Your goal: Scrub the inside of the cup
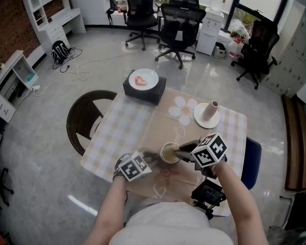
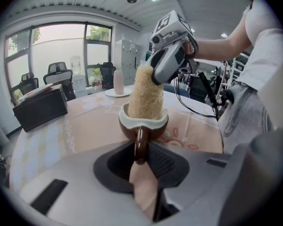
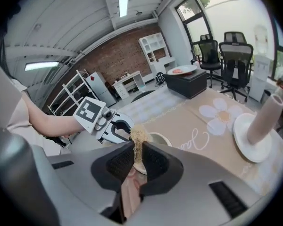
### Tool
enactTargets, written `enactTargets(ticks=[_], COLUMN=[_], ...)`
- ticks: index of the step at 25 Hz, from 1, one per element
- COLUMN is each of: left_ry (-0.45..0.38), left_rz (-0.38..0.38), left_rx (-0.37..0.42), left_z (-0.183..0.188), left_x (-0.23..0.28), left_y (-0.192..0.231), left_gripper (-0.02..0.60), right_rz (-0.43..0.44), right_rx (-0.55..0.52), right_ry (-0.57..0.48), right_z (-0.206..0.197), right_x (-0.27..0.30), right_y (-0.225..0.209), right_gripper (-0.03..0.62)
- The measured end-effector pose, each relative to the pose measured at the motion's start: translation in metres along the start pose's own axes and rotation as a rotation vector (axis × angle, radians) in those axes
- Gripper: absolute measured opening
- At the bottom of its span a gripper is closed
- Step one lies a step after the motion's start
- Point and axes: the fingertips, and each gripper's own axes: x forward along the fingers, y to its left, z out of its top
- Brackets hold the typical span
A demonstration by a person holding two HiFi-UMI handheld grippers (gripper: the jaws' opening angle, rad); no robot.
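Observation:
A brown cup [image 1: 169, 152] with a pale inside stands on the table near its front edge. My left gripper [image 2: 140, 160] is shut on the cup's handle [image 2: 140, 144]; the cup [image 2: 144, 123] sits upright just beyond the jaws. My right gripper [image 3: 135, 161] is shut on a tan loofah scrubber [image 3: 138, 140], whose lower end stands inside the cup [image 3: 153, 141]. In the left gripper view the loofah [image 2: 145, 94] rises out of the cup with the right gripper [image 2: 170, 55] above it. In the head view the left gripper [image 1: 134, 166] is left of the cup, the right gripper [image 1: 206, 151] right of it.
A white plate with a beige cylinder [image 1: 209, 111] stands at the table's right back. A black box bearing a plate [image 1: 144, 85] sits at the far edge. A wicker chair [image 1: 86, 117] is left of the table [image 1: 117, 131], a blue seat [image 1: 252, 160] at right. Office chairs stand beyond.

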Motion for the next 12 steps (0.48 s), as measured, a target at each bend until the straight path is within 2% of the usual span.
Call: enactTargets(ticks=[3, 7, 9, 12], left_ry=[-0.023, -0.011, -0.013, -0.001], left_rz=[0.006, 0.015, 0.017, 0.017], left_rx=[0.017, 0.019, 0.026, 0.022], left_z=[0.006, 0.000, 0.003, 0.000], left_x=[-0.001, 0.002, 0.001, 0.001], left_y=[-0.001, 0.000, 0.000, 0.000], left_gripper=[0.071, 0.071, 0.071, 0.071], right_rz=[-0.042, -0.099, -0.126, -0.119], right_rx=[-0.068, -0.203, -0.290, -0.369], right_ry=[-0.041, -0.082, -0.082, -0.050], right_z=[0.010, 0.022, 0.025, 0.027], right_x=[-0.011, -0.017, -0.016, -0.011], right_y=[0.006, 0.010, 0.012, 0.020], right_gripper=[0.049, 0.049, 0.049, 0.049])
